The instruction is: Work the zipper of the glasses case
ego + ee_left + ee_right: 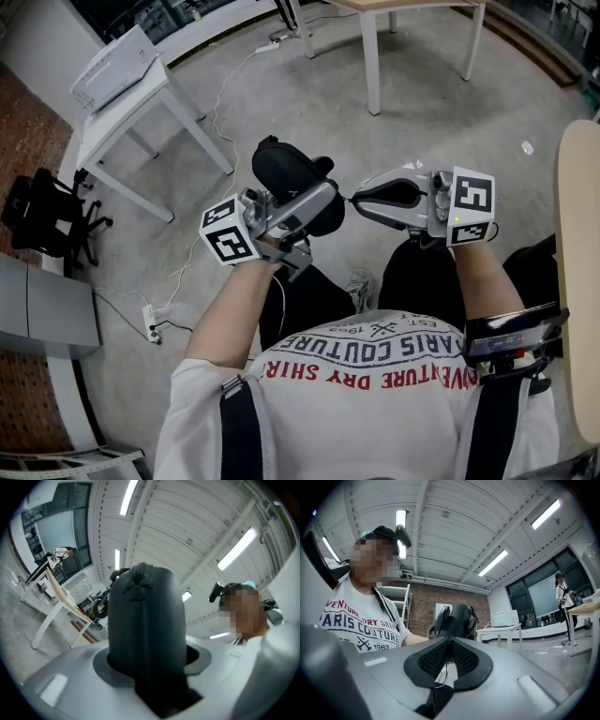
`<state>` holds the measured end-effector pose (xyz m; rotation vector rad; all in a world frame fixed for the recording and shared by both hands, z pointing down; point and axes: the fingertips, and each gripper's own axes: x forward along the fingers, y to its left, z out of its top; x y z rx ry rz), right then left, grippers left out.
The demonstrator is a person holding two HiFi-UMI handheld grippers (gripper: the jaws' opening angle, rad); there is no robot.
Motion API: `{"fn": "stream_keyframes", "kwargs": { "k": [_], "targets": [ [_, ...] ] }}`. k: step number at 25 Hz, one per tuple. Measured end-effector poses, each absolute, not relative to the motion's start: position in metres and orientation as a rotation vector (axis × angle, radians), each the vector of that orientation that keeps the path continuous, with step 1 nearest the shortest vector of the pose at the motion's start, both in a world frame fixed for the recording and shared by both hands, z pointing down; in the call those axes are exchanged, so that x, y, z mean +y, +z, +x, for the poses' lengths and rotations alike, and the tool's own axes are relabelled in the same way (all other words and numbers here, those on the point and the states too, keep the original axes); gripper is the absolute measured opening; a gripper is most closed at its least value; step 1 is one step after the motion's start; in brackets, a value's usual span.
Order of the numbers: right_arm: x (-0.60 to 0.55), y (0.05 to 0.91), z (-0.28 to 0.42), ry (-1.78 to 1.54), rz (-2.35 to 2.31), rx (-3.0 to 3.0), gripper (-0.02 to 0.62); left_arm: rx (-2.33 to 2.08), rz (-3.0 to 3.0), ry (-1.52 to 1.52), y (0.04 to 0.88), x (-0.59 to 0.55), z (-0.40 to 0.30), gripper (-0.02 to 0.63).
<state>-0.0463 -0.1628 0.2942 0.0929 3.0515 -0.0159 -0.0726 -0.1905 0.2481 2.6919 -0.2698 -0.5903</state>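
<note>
The black glasses case [289,176] is held in the air above my lap, with my left gripper [314,204] shut on it. In the left gripper view the case [145,625] stands upright between the jaws and fills the gap of that gripper [149,660]. My right gripper [353,199] comes in from the right. Its tip touches the case's right edge, where a thin dark zipper pull [346,199] runs to the case. In the right gripper view the jaws of the gripper [449,641] meet at the tip, with the case [457,619] just behind them.
A white table [141,108] with a white box [112,66] stands at the left, and a black office chair [45,217] is beside it. A power strip [152,323] and cables lie on the floor. There are wooden table legs [372,56] ahead and a pale tabletop edge [577,281] at the right.
</note>
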Motion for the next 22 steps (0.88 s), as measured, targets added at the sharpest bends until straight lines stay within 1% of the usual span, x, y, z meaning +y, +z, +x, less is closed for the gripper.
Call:
{"fn": "stream_keyframes", "kwargs": {
  "k": [22],
  "targets": [
    [-0.167,0.293,-0.046,-0.082,0.059,2.989,0.018,-0.424,2.526,-0.906,0.224,-0.21,-0.099,0.242]
  ]
}}
